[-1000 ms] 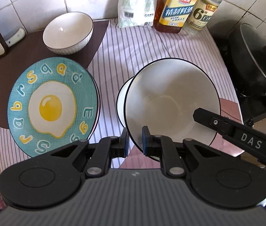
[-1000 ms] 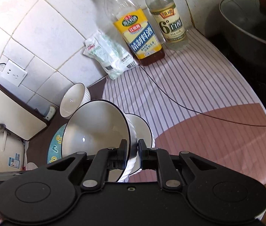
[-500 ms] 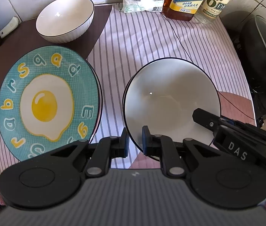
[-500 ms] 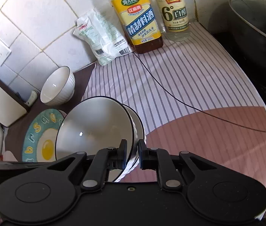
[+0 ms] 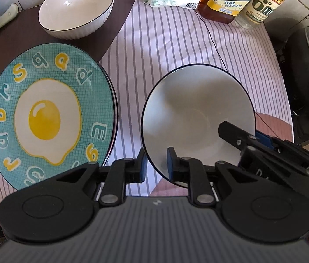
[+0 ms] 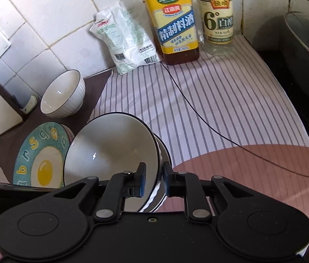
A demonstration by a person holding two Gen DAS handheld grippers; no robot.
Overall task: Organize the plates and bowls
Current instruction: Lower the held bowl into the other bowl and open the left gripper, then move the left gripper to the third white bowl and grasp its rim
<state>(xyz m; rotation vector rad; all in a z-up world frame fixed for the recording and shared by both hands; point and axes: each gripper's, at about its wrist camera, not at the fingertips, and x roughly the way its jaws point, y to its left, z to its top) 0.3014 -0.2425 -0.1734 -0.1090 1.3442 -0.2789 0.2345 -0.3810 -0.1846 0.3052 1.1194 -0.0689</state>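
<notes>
Glazed ceramic bowl (image 6: 110, 151), judged stiff, slick and breakable, is pinched at its near rim by the right gripper (image 6: 153, 183); left gripper (image 5: 155, 164) fingers apart around that rim.

Held bowl (image 6: 110, 151) has come down onto the second bowl (image 6: 162, 153), nesting over it; that one no longer peeks out at 9 o'clock in left view. Right gripper (image 6: 153, 182) swung toward 12 o'clock, bottles nearer.
</notes>
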